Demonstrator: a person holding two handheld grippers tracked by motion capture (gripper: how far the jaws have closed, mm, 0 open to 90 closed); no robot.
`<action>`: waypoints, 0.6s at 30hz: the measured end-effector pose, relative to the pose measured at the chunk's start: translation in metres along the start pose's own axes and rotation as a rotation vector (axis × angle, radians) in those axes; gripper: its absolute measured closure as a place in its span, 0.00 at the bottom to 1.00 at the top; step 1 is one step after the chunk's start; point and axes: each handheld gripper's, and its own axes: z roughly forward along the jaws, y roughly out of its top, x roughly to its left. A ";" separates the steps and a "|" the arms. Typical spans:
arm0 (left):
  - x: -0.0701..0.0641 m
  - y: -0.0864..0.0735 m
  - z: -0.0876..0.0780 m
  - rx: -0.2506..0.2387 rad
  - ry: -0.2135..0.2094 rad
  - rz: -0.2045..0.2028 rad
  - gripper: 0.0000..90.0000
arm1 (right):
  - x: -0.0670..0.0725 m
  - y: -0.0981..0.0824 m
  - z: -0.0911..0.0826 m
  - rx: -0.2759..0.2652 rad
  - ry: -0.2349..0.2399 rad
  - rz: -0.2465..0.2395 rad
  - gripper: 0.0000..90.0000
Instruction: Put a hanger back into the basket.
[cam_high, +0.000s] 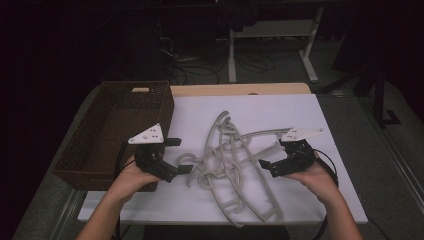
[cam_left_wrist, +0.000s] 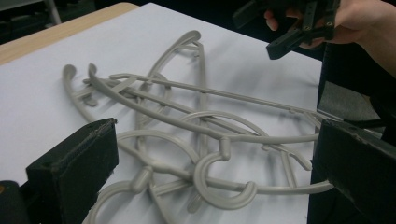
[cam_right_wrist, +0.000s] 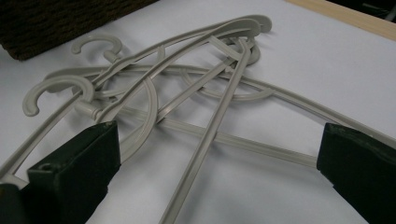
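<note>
A white board (cam_high: 325, 200) covers the table in a dark room, and a brown woven basket (cam_high: 120, 120) stands at its left edge. A tangled pile of grey plastic hangers (cam_high: 235, 160) lies in the middle of the board. The left gripper (cam_high: 182, 169) is just beside the pile's left side, jaws wide apart and empty. The right gripper (cam_high: 264, 167) is at the pile's right side, also spread open, holding nothing.
</note>
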 end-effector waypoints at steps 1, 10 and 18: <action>-0.001 0.001 0.003 0.003 -0.003 0.002 0.00 | 0.000 0.000 0.001 0.003 0.001 0.000 0.00; -0.001 0.006 0.030 0.019 -0.030 0.019 0.00 | 0.002 -0.001 0.006 0.015 0.011 0.000 0.00; -0.002 0.003 0.050 0.036 -0.053 0.031 0.00 | 0.006 -0.003 0.011 0.033 0.030 -0.014 0.00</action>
